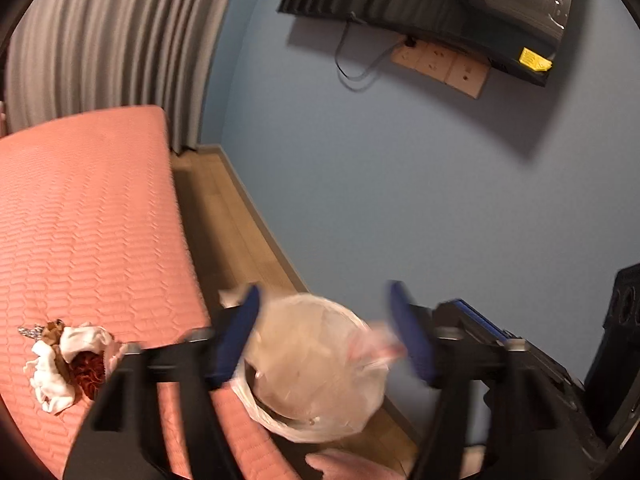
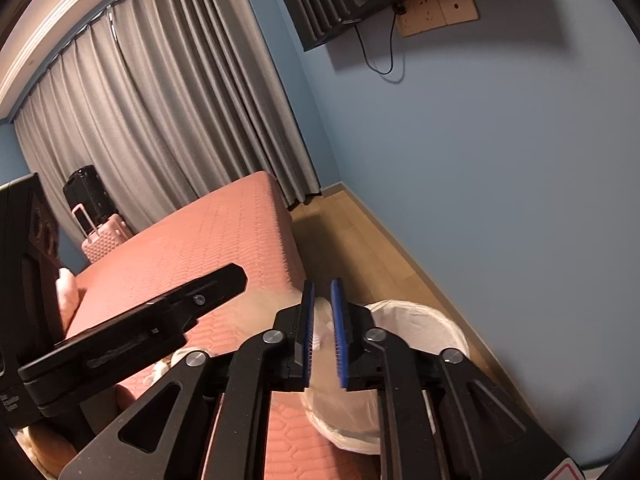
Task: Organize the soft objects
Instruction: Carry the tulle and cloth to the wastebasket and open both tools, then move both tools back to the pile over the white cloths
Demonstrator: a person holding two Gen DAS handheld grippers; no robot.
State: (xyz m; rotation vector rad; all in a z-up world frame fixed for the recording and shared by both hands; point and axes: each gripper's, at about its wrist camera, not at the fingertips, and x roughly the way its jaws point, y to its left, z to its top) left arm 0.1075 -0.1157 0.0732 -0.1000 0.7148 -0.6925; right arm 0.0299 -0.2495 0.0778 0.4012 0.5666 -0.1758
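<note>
A small heap of soft things [image 1: 68,364], white cloth mixed with brown pieces, lies on the pink quilted mattress [image 1: 88,216] near its edge. My left gripper [image 1: 324,332] is open wide and blurred, hovering over a round bin lined with a white plastic bag [image 1: 316,364] that stands on the floor beside the bed. A crumpled pinkish-white scrap [image 1: 380,346] shows by the right pad; contact is unclear. My right gripper [image 2: 324,332] hangs above the mattress corner and the bin [image 2: 420,316], its pads a narrow gap apart with nothing between them.
A wooden floor strip [image 2: 360,248] runs between the bed and the blue wall [image 2: 480,180]. Grey curtains [image 2: 180,120] hang behind the bed, with a black suitcase [image 2: 86,192] and a pink suitcase [image 2: 104,236] beside it. A wall-mounted screen [image 1: 440,4] and socket plate [image 1: 440,64] sit high up.
</note>
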